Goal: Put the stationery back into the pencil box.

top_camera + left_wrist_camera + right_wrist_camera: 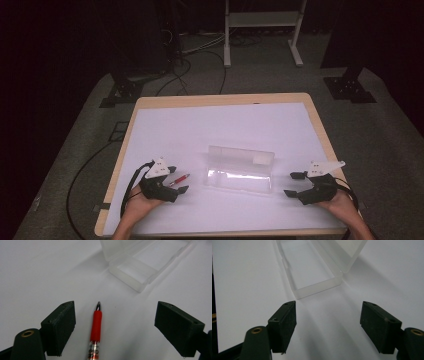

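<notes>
Red pen lying loose between spread fingers of left gripper, not yet gripped; open clear case empty ahead of right gripper, fingers likewise apart, holding nothing.

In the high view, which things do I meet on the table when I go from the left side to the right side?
left gripper → red pen → clear plastic box with its lid open → right gripper
</notes>
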Demonstrator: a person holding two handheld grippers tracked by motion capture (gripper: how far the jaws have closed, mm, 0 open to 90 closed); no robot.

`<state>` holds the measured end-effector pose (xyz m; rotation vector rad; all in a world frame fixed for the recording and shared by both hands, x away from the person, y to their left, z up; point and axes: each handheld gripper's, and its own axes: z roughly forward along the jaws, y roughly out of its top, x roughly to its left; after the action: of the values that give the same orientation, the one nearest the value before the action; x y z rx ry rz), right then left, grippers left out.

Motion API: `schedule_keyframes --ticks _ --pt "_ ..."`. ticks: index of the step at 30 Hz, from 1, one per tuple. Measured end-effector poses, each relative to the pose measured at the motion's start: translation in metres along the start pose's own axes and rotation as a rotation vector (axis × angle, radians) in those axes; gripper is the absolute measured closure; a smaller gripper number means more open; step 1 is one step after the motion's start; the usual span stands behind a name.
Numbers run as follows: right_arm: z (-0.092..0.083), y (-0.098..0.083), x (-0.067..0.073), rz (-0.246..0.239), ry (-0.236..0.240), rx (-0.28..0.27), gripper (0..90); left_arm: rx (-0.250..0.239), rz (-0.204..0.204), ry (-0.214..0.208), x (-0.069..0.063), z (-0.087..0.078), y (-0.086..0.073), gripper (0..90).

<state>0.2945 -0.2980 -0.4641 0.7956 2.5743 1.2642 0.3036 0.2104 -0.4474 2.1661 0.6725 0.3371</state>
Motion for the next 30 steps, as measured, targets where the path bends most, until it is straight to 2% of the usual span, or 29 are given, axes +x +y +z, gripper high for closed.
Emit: schedule_keyframes --ticks 15,18,19,20,22,25,26,30 --pt "-0.001 -0.005 0.0 -0.004 -0.002 0.0 29.0 0.087 -0.03 0.015 0.019 -0.007 -0.02 23.2" --pt "-0.004 -0.006 -0.002 0.002 -0.01 -0.006 29.0 0.091 -0.017 0.012 0.02 -0.007 -0.021 29.6" --pt "-0.005 -0.007 -0.002 0.003 -0.013 -0.006 28.9 0.091 -0.017 0.008 0.02 -0.007 -0.021 34.4" --pt "-0.005 -0.007 -0.002 0.003 -0.013 -0.006 28.9 0.093 -0.016 0.006 0.021 -0.007 -0.021 34.4" --pt "-0.005 -0.007 -0.002 0.001 -0.014 -0.007 28.9 0.102 -0.015 -0.001 0.022 -0.006 -0.022 41.6" --pt "-0.006 -0.008 -0.002 -0.004 -0.017 -0.005 29.0 0.121 -0.012 -0.012 0.025 -0.006 -0.023 46.2" --pt "-0.006 -0.008 -0.001 -0.01 -0.016 -0.009 29.0 0.13 -0.013 -0.018 0.025 -0.006 -0.023 50.8" --pt "-0.006 -0.009 -0.001 -0.011 -0.014 -0.008 29.0 0.164 0.005 -0.017 0.025 -0.006 -0.022 54.6"
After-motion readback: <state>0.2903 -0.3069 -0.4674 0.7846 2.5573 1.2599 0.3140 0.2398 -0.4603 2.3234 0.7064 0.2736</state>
